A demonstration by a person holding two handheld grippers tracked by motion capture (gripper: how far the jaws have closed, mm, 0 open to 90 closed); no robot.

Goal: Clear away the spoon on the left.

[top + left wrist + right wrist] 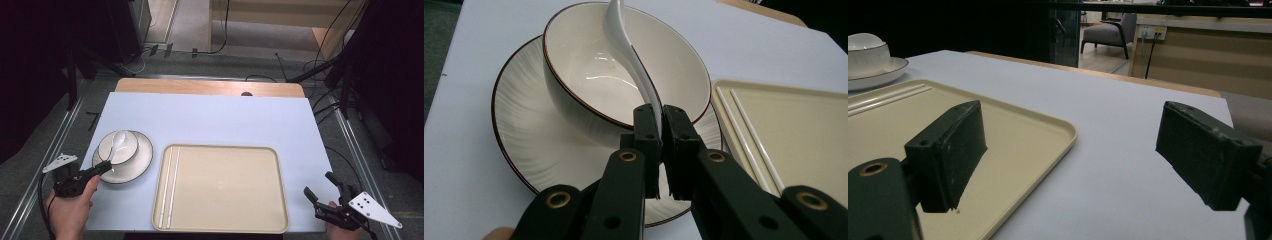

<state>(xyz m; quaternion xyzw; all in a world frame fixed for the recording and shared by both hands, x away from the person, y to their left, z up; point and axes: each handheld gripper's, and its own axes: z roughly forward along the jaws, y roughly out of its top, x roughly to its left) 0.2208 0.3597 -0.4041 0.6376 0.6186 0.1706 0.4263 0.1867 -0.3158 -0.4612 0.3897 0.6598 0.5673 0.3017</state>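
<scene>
white spoon [631,55] handle pinched in left gripper [662,127], over bowl [574,75]

no readable text, label or number anywhere.

high view: we look forward and down over the whole table [210,120].
left gripper view: close along our fingers [646,135], bowl [624,60] just beyond.
right gripper view: low, level, between spread fingers [948,150].
shared: tray [220,187], bowl.
</scene>
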